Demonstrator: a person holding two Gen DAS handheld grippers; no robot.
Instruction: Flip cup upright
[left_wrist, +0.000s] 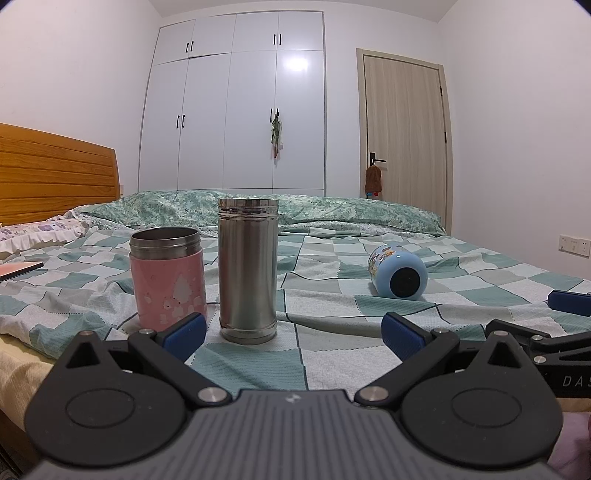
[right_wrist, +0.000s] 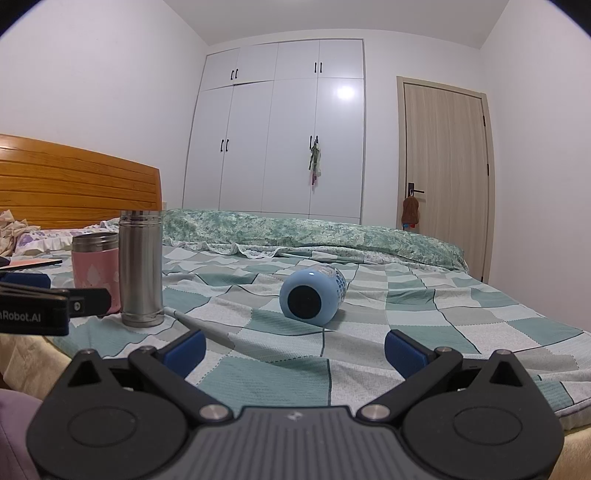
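Note:
A light blue cup (left_wrist: 399, 272) with a cartoon print lies on its side on the checked bedspread, its dark base facing me. In the right wrist view the blue cup (right_wrist: 314, 295) lies straight ahead, a short way beyond my fingers. My right gripper (right_wrist: 293, 349) is open and empty, low over the bed. My left gripper (left_wrist: 293, 334) is open and empty, in front of a steel cup (left_wrist: 247, 271) and a pink cup (left_wrist: 168, 278), both upright. The right gripper's arm shows at the right edge of the left wrist view.
The steel cup (right_wrist: 141, 269) and pink cup (right_wrist: 95, 267) stand left of the blue cup. A folded green quilt (right_wrist: 314, 232) lies across the far side. A wooden headboard (right_wrist: 74, 184) and pillow are at left. The bed's near edge runs under both grippers.

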